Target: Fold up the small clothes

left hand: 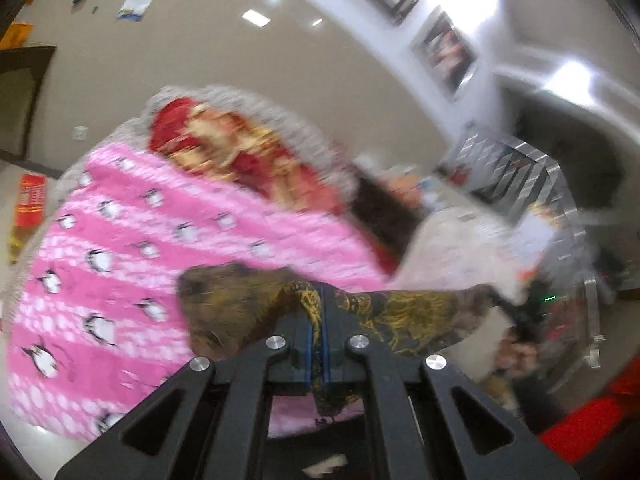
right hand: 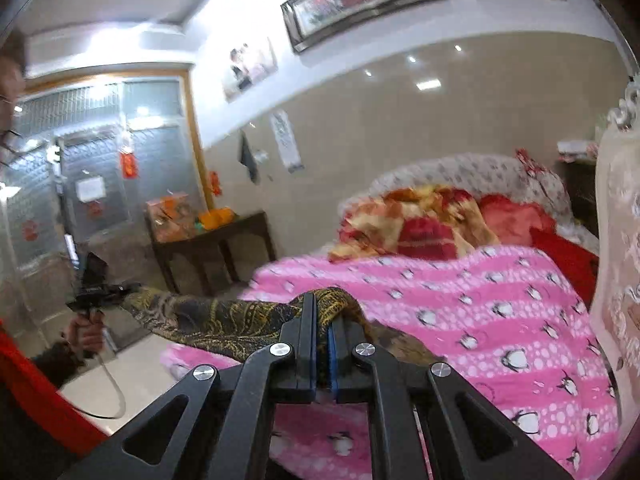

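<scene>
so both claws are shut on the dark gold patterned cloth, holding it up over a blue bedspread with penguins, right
Not quite. The bedspread is pink with penguins, not blue, as the right wrist view shows. The rest holds: the left claw and right claw are each shut on the dark gold patterned cloth, which hangs stretched between them above the bed.

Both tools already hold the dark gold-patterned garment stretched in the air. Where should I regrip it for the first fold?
Probably the slack lower edge of the garment, taken from below. The left tool and right tool are shut on its upper edge, so the cloth hangs taut between them above the pink penguin quilt, leaving only the bottom free.
</scene>
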{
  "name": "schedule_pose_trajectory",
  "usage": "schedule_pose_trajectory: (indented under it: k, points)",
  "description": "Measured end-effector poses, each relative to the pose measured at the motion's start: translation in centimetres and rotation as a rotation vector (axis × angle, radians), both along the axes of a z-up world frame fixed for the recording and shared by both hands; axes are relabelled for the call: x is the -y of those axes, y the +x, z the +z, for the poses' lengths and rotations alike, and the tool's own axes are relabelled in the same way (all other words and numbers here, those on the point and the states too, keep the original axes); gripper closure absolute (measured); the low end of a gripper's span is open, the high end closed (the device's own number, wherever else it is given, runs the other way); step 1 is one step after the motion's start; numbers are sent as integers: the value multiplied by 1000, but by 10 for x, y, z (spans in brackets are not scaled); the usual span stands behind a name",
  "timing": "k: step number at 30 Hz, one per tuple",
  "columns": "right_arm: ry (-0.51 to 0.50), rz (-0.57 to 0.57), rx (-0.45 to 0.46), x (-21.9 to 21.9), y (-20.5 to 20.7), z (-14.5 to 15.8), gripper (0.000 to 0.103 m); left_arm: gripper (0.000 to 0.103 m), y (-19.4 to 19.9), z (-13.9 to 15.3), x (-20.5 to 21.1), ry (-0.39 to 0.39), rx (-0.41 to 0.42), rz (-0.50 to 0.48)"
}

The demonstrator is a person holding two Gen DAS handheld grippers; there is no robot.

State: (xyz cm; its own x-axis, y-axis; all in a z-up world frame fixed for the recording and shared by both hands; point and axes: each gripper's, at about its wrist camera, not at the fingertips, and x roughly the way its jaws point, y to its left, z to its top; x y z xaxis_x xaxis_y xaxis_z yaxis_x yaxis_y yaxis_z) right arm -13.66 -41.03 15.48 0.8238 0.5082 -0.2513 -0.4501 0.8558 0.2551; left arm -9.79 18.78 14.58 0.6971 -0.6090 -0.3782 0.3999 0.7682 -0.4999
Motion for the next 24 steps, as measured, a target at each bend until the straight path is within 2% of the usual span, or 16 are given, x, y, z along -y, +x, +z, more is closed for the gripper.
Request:
schedule_pose_trajectory:
  k: [6, 9, 13, 16, 24]
  points:
    - [-122, -126, -189, -18, 125, -66, 98, 100, 125, -67, 34, 262, -133, 107]
    - [-177, -194, -282, -23, 184, -100, 98, 100, 187, -101, 50, 328, -185, 133]
    - [-200, -245, -417, -24, 247, -144, 98, 100, 240, -143, 59, 363, -283, 161]
    - [-194, -278, -500, -24, 276, -168, 98, 100, 254, -164, 62, 386, -314, 168]
    - [-204, -289, -590, -26, 301, -197, 98, 100, 270, -189, 63, 391, -348, 187]
